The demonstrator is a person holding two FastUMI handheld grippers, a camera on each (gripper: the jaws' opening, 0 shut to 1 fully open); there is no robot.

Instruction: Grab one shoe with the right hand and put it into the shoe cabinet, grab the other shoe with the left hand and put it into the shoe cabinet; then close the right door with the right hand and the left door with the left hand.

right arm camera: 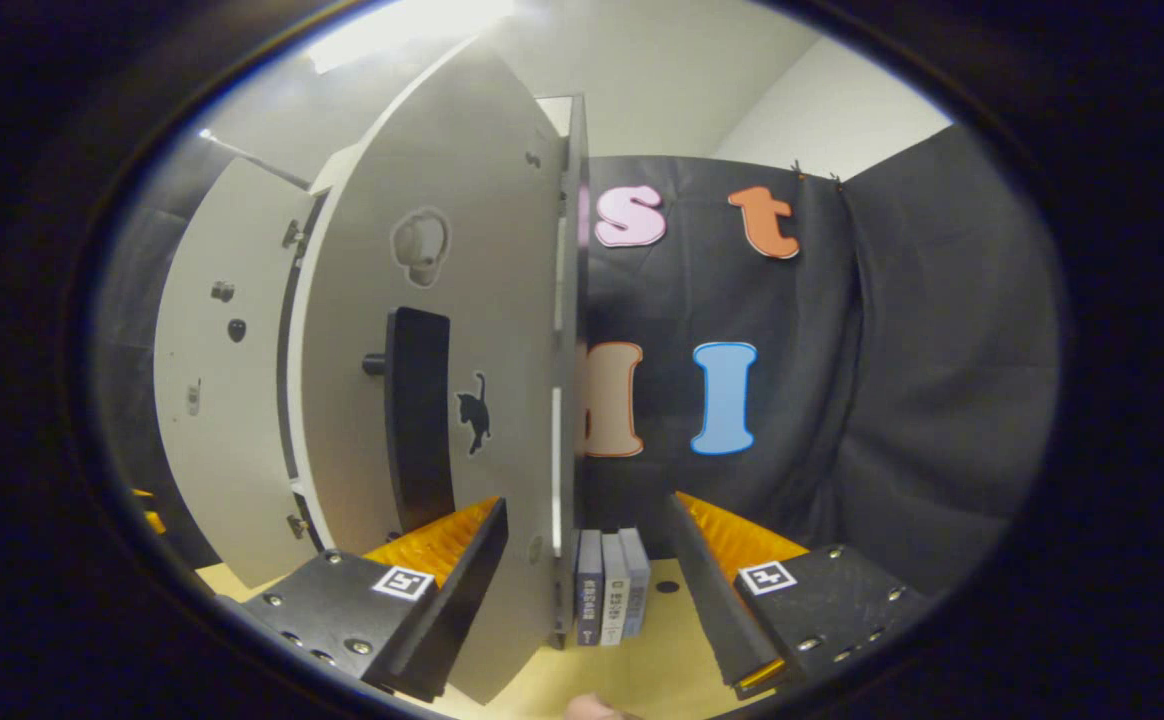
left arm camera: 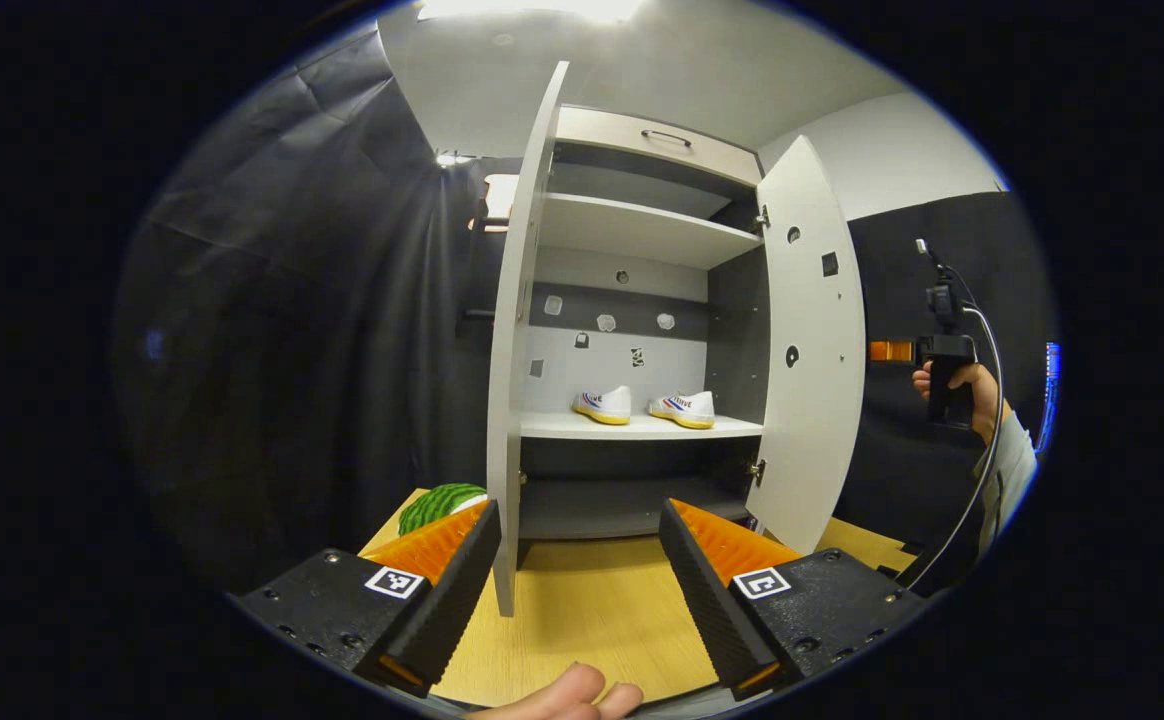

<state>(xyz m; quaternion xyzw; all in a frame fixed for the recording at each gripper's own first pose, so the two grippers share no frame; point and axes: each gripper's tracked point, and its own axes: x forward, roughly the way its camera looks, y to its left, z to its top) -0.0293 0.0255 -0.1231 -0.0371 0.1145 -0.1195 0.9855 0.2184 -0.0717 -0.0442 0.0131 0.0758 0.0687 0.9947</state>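
Two shoes (left arm camera: 645, 406) sit side by side on the middle shelf (left arm camera: 642, 427) of the shoe cabinet (left arm camera: 642, 230) in the left gripper view, both white with yellow soles, toes turned toward each other. Both cabinet doors stand open: the left door (left arm camera: 514, 360) is seen almost edge-on, and the right door (left arm camera: 810, 350) swings out toward the camera. The left gripper (left arm camera: 579, 570) hangs low over the wooden desk (left arm camera: 582, 610) in front of the cabinet, its fingers spread wide with nothing between them; the bottom edge of the left door falls within that gap, touching neither finger. A green striped object (left arm camera: 439, 503) lies on the desk just left of the left door. Farther off at the right, a hand (left arm camera: 962, 385) holds the right gripper's handle beyond the right door.

From the right gripper view, the right gripper (right arm camera: 587, 590) is spread wide around the free edge of the right door (right arm camera: 502, 330), though whether either finger touches the panel I cannot tell. A dark handle (right arm camera: 419, 420) and a small cat sticker (right arm camera: 474, 410) show on the door's face. Three small books (right arm camera: 610, 598) stand upright on the desk (right arm camera: 662, 670) just beyond the door's edge.
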